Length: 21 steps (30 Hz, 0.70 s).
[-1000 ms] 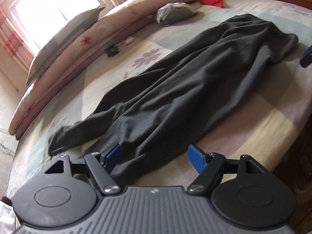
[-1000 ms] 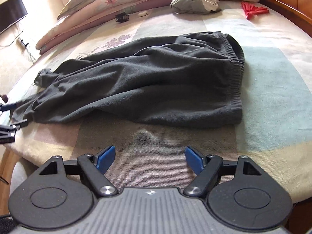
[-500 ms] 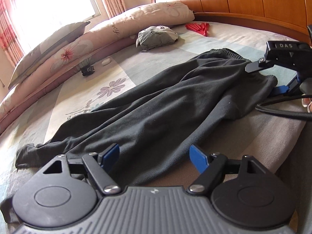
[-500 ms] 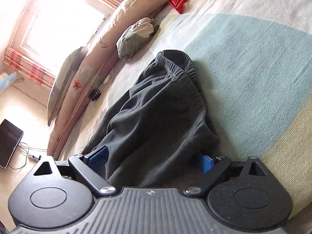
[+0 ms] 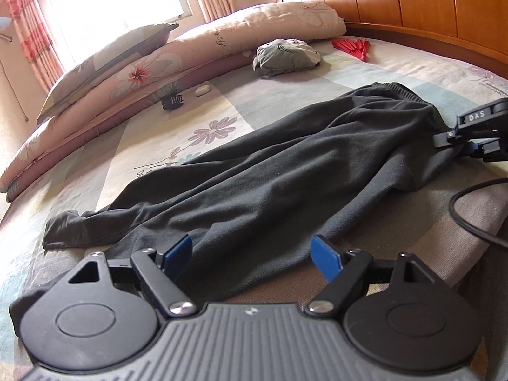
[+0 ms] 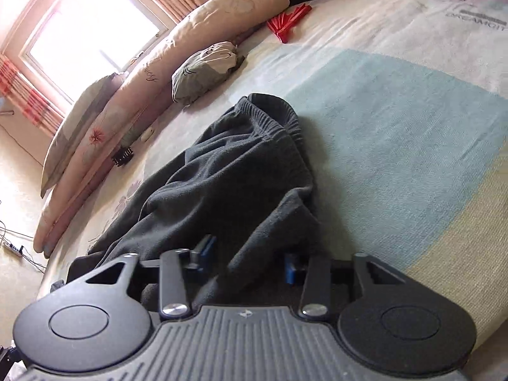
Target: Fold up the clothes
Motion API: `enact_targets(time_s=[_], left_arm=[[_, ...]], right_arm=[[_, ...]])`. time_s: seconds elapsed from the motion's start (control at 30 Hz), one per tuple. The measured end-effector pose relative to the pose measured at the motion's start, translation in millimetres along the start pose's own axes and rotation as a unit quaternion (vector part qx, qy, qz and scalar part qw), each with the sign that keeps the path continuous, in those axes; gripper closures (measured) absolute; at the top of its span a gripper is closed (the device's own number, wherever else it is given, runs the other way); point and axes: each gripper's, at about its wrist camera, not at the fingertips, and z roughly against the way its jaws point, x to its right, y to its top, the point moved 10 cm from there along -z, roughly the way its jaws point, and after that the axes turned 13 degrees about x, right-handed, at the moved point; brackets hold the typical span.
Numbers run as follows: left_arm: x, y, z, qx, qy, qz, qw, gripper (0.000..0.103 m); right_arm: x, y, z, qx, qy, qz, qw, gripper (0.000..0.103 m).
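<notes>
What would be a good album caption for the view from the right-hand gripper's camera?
Right gripper closing on the waistband end of dark trousers spread on a patchwork bed.

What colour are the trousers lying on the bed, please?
Dark charcoal grey, plain; the trousers show best in the left wrist view.

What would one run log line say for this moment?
right gripper: just closed on trousers waistband | left gripper: open over leg end

Hard daylight poured through the overexposed, white-blown curtained window (image 5: 111,3), hazing that corner pink. Fisheye curvature bent the patchwork-sheeted bed (image 6: 397,127) near the edges. The dark grey fleece trousers (image 5: 270,174) stayed sharp, shadows soft.
</notes>
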Motion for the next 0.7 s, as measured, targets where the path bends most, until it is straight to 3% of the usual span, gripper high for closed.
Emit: enact_targets(time_s=[0.03, 0.1, 0.3, 0.4, 0.57, 0.7], left_arm=[[-2, -1, 0, -0.003, 0.004, -0.001, 1.0, 0.02], [-4, -3, -1, -0.007, 0.011, -0.003, 0.9999, 0.02], [-10, -5, 7, -0.01, 0.017, -0.004, 0.9998, 0.02], [-14, -6, 11, -0.011, 0.023, -0.008, 0.9996, 0.02], [-25, -9, 18, -0.014, 0.026, -0.011, 0.9995, 0.02], [-43, -18, 20, -0.025, 0.04, -0.028, 0.9985, 0.02]], right_arm=[[6, 1, 0, -0.005, 0.001, -0.014, 1.0, 0.088], [19, 4, 2, -0.018, 0.008, -0.056, 0.998, 0.094], [24, 18, 20, -0.018, 0.028, -0.069, 0.997, 0.097], [22, 29, 30, -0.02, 0.031, -0.044, 0.998, 0.098], [42, 48, 47, -0.016, 0.0, -0.013, 1.0, 0.099], [61, 45, 41, -0.054, -0.024, -0.021, 0.998, 0.087]])
